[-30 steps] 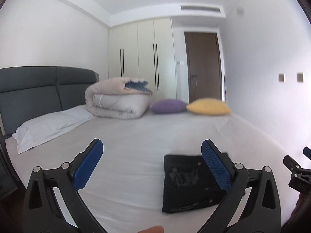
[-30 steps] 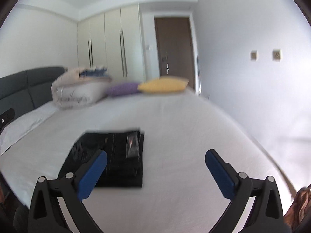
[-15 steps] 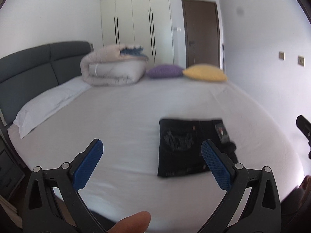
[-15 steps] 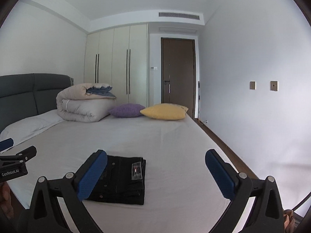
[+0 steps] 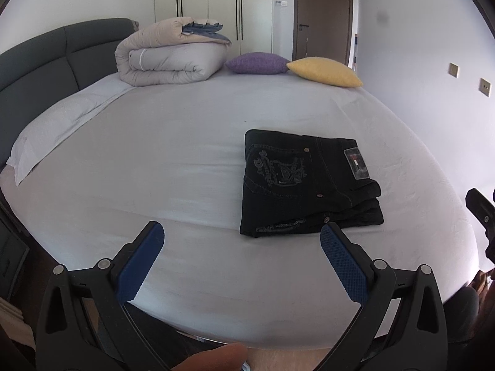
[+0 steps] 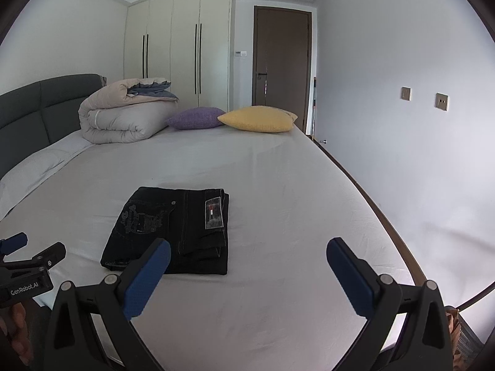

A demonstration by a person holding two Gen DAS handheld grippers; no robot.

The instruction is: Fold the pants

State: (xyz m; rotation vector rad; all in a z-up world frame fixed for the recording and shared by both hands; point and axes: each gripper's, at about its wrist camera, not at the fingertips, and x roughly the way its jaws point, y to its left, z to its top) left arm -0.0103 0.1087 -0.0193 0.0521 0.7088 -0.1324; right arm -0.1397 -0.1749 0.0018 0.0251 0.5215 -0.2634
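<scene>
A pair of black pants lies folded into a neat rectangle on the white bed sheet, with an embroidered pocket and a small label facing up. My left gripper stands open above the bed's near edge, short of the pants and apart from them. In the right wrist view the same pants lie ahead and to the left. My right gripper is open too, with nothing between its blue pads. The left gripper shows at that view's left edge.
A rolled beige duvet, a purple cushion and a yellow cushion sit at the far side of the bed. A white pillow and grey headboard are on the left. A wall runs along the right.
Both grippers have pulled back from the folded pants and tilted downward, so more of the bed shows. The pants have stayed in place. Both grippers stay open.
</scene>
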